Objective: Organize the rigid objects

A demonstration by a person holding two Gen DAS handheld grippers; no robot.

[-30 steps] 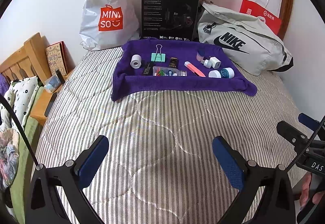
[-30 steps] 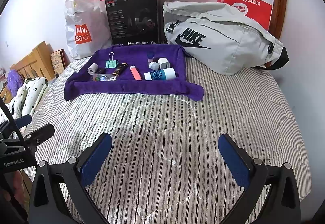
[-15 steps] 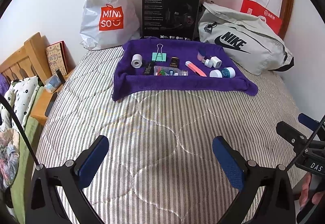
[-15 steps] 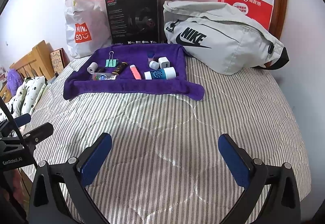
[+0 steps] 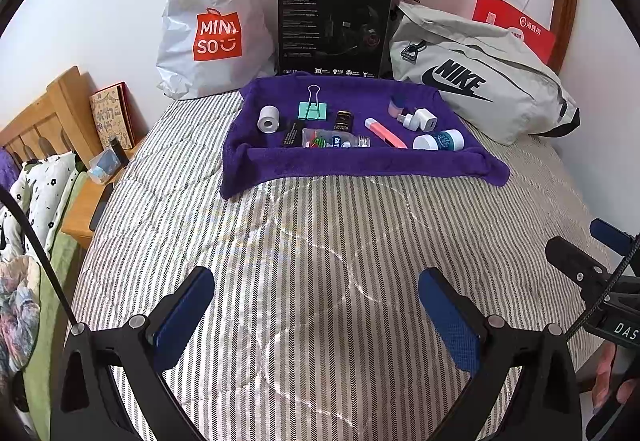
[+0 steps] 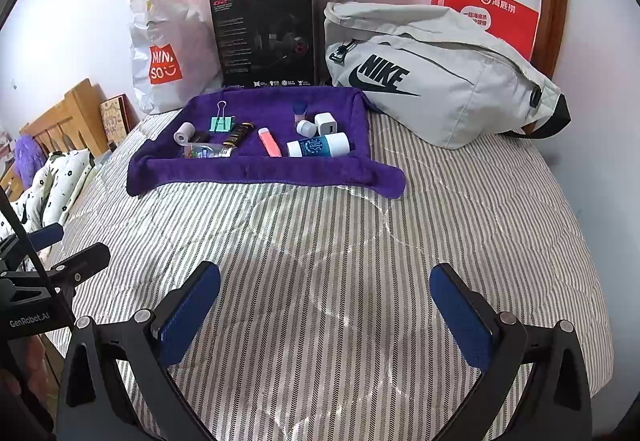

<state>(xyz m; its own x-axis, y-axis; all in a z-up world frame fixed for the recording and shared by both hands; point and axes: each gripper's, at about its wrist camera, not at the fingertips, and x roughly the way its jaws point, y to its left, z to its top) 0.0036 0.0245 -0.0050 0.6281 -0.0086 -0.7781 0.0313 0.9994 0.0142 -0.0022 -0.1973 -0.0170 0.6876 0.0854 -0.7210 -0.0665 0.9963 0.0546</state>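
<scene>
From the left wrist camera, the left gripper (image 5: 316, 317) hangs with its jaws spread wide and holding nothing above the striped bedspread (image 5: 320, 241), well short of the purple towel (image 5: 360, 165), where a tape roll (image 5: 269, 118), a green binder clip (image 5: 313, 107), a pink tube (image 5: 386, 133) and a white charger (image 5: 420, 119) lie. From the right wrist camera, the right gripper (image 6: 326, 315) is likewise wide and holding nothing over the bedspread (image 6: 320, 225), with the towel (image 6: 264, 169) and a white-and-blue bottle (image 6: 319, 145) far ahead, beside a grey bag (image 6: 440, 81).
</scene>
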